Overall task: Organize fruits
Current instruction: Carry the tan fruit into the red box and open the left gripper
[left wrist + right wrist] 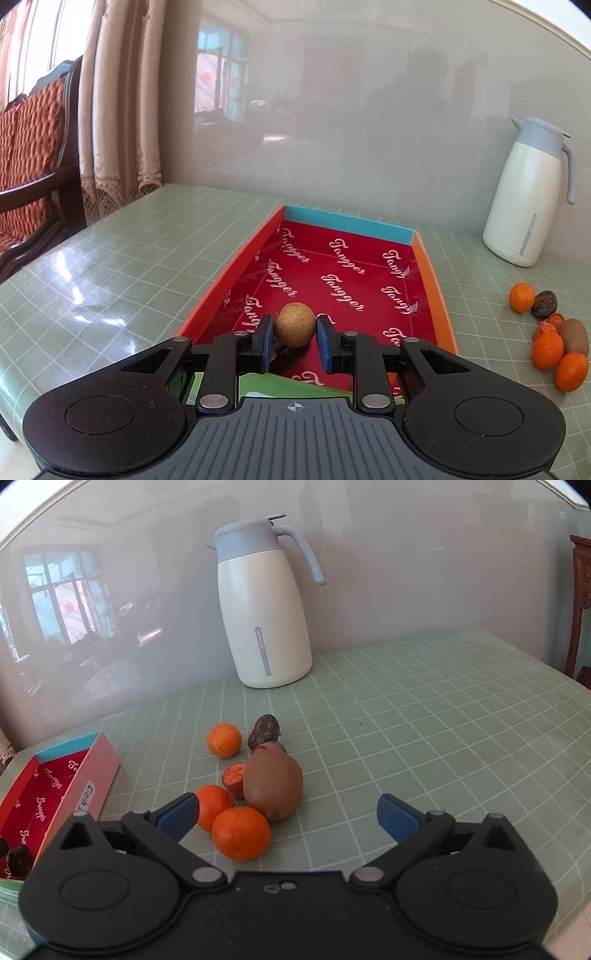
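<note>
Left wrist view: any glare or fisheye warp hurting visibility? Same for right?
Left wrist view: window glare streaks the green tablecloth at left, the wall bows; the tan round fruit stays sharp. Right wrist view: even light, soft shadows under the oranges, curved grid lines.

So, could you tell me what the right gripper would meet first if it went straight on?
Probably the nearest orange just left of the open right gripper, or the kiwi behind it.

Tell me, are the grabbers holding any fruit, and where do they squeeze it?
The left gripper holds a small round tan fruit, its jaws pressing its two sides. The right gripper is open, holding nothing.
</note>
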`<state>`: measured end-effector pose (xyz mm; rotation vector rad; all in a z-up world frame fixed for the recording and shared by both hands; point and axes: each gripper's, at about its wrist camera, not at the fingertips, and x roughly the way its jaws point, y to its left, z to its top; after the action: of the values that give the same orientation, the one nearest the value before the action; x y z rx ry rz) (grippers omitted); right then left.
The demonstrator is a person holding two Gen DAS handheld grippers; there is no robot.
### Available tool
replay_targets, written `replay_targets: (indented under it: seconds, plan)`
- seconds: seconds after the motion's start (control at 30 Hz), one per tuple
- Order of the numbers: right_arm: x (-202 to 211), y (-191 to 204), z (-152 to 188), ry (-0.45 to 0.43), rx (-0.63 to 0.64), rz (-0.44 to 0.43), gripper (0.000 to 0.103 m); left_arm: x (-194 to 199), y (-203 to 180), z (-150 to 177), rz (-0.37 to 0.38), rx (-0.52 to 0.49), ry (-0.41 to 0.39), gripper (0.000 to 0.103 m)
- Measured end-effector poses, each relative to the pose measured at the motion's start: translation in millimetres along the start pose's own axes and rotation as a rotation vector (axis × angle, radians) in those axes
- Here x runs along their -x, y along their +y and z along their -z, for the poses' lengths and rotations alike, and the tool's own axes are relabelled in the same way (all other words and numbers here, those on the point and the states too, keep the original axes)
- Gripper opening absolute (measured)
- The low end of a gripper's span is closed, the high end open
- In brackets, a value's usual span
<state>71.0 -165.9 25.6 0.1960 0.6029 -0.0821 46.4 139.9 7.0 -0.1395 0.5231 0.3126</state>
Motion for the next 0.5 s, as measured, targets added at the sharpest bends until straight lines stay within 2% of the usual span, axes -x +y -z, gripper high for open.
replay_targets:
  seconds: [0.5]
  plan:
    - [-5.0,20.2,3.7,0.015,0.023,-0.033,0.103,1.6,12.7,0.1,-0.022,-0.008,-0.006,0.025]
